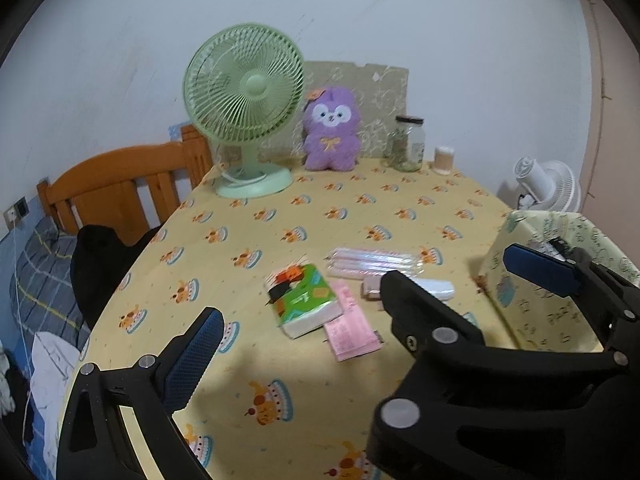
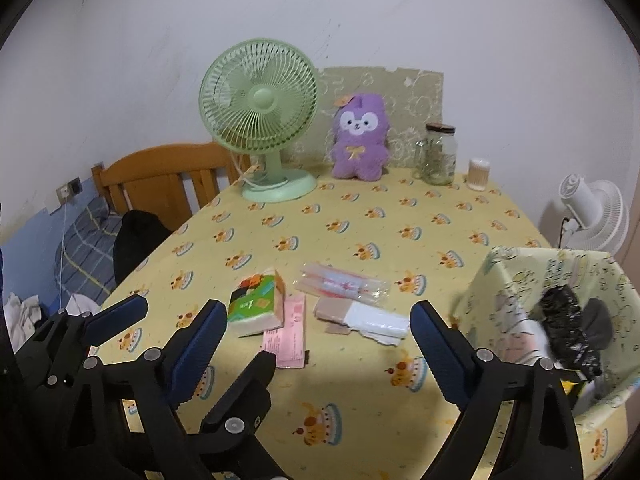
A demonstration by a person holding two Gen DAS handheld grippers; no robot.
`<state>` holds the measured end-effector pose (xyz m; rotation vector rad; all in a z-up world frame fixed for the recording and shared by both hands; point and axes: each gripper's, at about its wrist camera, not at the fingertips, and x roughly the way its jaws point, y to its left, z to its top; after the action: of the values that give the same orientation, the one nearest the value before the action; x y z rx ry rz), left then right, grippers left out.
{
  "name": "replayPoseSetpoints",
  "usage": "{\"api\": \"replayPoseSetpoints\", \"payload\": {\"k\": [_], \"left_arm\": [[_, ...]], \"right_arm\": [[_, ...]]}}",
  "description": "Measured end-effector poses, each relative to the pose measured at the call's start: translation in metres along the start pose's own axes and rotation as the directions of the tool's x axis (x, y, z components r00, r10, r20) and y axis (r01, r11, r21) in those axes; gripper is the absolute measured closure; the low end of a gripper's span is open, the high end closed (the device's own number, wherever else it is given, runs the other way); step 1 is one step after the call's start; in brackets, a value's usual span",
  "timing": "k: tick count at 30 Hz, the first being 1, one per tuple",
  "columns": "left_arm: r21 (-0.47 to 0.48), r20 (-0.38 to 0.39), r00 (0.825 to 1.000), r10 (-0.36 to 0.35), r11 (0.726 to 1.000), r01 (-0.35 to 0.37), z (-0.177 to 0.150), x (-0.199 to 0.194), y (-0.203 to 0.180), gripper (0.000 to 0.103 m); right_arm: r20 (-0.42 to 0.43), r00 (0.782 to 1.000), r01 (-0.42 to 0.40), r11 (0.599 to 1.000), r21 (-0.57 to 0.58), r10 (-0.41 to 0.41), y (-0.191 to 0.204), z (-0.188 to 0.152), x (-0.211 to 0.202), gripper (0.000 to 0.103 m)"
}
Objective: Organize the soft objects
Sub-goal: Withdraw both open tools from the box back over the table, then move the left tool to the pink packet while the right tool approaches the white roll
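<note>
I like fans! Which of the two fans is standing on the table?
The green fan, beside the purple plush toy. The white fan is off beyond the table's far right edge.

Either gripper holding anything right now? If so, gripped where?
Nothing is held. The left gripper and right gripper both stand open above the table, with no packet between their fingers.

Dim, soft indoor light; broad shadow on the near tablecloth (image 2: 360, 400); fisheye-curved, dark-cornered edges.
</note>
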<state>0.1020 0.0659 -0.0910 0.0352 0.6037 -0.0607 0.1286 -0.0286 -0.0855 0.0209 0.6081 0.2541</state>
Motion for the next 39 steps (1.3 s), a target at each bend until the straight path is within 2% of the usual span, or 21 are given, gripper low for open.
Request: {"api": "replayPoseSetpoints", "payload": {"k": [6,16,24,26,32,36,39], "left_arm": [[-0.028,-0.056,0.998,-0.004,1.0,0.003,-0.008,0.02,0.008,0.001],[-0.065,-0.142,0.989,-0.038,0.997,0.029,-0.011,0.055,0.005,0.001],[-0.076,-0.188,0.981,-0.049,0.997,0.035,-0.009,0.075,-0.002,0.002],[-0.078,-0.207,0.977,-0.046,0.997,0.031,-0.009,0.081,-0.002,0.007],[-0.081,-0.266,0.962,-0.056,0.996,0.035,-0.011,0.095,-0.004,0.015],[-0.055,-0.277,0.96,-0.032,0.998,0.018,-0.01,0.099,-0.008,0.017],[-0.033,-0.277,0.961,-0.006,0.999,-0.003,-0.009,0.1,-0.01,0.025]], "right_arm": [[-0.045,0.999,-0.005,1.0,-0.01,0.004,0.002,-0.005,0.02,0.013],[-0.114,0.993,-0.031,1.0,0.003,0.031,-0.01,-0.009,0.051,0.028],[-0.138,0.99,-0.027,0.999,0.038,0.032,-0.023,-0.01,0.067,0.034],[-0.153,0.987,-0.035,0.998,0.05,0.043,-0.026,-0.01,0.071,0.037],[-0.181,0.983,-0.033,0.998,0.058,0.043,-0.032,-0.013,0.082,0.038],[-0.192,0.98,-0.032,0.996,0.079,0.046,-0.037,-0.015,0.087,0.038],[-0.209,0.977,-0.032,0.996,0.086,0.05,-0.039,-0.015,0.092,0.038]]}}
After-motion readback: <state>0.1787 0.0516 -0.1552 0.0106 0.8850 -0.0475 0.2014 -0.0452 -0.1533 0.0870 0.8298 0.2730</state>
